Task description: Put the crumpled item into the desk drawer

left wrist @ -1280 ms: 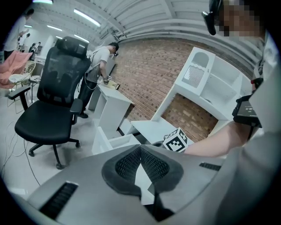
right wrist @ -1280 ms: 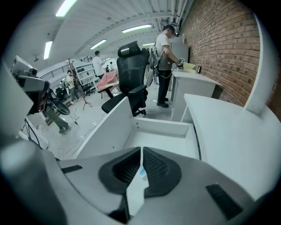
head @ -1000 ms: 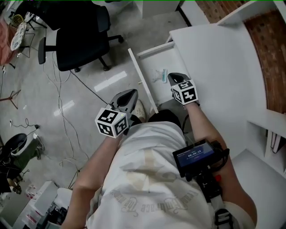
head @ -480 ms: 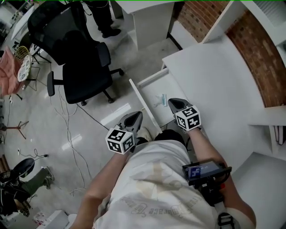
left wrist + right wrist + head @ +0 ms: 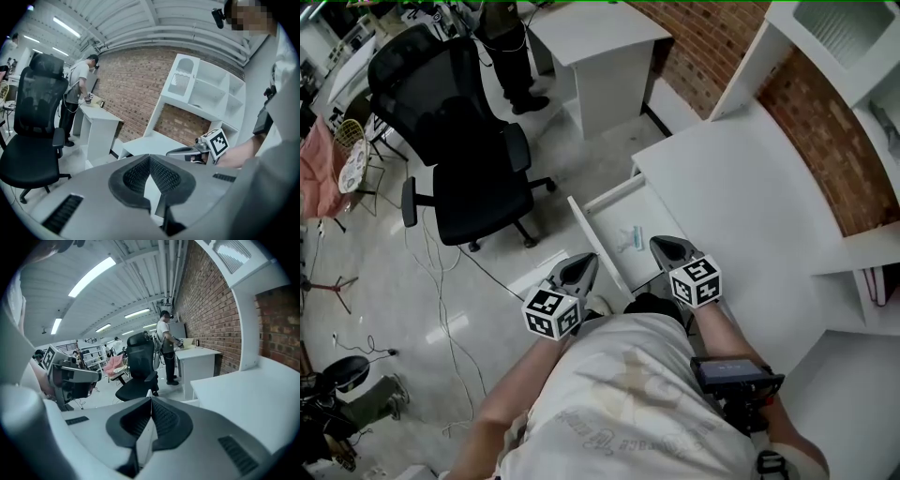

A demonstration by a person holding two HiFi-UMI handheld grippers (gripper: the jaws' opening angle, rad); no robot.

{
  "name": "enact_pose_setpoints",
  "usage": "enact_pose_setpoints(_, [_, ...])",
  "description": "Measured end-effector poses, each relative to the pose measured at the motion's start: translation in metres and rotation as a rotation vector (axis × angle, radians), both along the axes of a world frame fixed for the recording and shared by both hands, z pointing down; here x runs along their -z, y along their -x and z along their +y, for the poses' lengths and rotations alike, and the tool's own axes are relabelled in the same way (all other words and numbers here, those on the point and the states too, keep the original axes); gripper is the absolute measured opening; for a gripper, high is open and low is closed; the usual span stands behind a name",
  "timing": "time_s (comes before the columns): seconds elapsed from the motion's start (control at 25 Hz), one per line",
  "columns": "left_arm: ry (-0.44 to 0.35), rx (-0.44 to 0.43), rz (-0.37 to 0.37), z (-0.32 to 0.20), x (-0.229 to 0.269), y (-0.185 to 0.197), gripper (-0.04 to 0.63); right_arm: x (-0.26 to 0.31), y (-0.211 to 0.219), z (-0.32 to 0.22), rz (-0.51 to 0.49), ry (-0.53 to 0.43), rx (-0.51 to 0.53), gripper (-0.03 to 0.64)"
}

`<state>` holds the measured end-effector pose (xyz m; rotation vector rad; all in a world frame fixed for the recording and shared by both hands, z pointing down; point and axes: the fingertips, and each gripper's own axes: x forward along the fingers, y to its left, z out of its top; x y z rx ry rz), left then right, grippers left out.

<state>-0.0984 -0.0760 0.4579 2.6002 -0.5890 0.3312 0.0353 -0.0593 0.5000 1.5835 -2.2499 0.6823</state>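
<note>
The white desk drawer (image 5: 598,228) stands pulled open, and a small pale crumpled item (image 5: 628,240) lies inside it on the drawer floor. My right gripper (image 5: 660,247) is shut and empty, hovering just right of the item, over the drawer's right side by the desk edge. My left gripper (image 5: 584,265) is also shut and empty, held left of the drawer front, above the floor. In the left gripper view the jaw tips (image 5: 150,157) meet, and the right gripper (image 5: 187,151) shows beyond them. In the right gripper view the jaws (image 5: 151,399) are closed with nothing between them.
The white desk top (image 5: 741,197) runs along a brick wall (image 5: 825,131) with shelves above. A black office chair (image 5: 469,159) stands left of the drawer, cables trail over the floor (image 5: 441,281), and a person (image 5: 502,37) stands by a second white desk (image 5: 600,47).
Both grippers have risen, the right one more, and stayed shut. The head view has lifted and takes in more of the room. The crumpled item stays in the drawer.
</note>
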Motion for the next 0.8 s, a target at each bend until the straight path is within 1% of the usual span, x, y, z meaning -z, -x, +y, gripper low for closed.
enact_pose_setpoints(0.2, [-0.034,-0.036,0.028,0.0,0.01,-0.016,0.021,0.017,-0.006,0.007,-0.013,-0.037,-0.017,0.025])
enact_pose_setpoints(0.4, [-0.06,-0.056,0.035,-0.012,0.014,-0.024,0.021,0.024,-0.011,-0.008,-0.019,-0.063,-0.026,0.025])
enact_pose_setpoints(0.6, [-0.042,-0.078,0.022,-0.004,0.007,-0.037,0.021,0.032,-0.028,-0.007,-0.038,-0.072,-0.06,0.025])
enact_pose_setpoints(0.8, [-0.041,-0.084,0.008,-0.004,0.0,-0.045,0.021,0.03,-0.037,-0.009,-0.046,-0.082,-0.065,0.025])
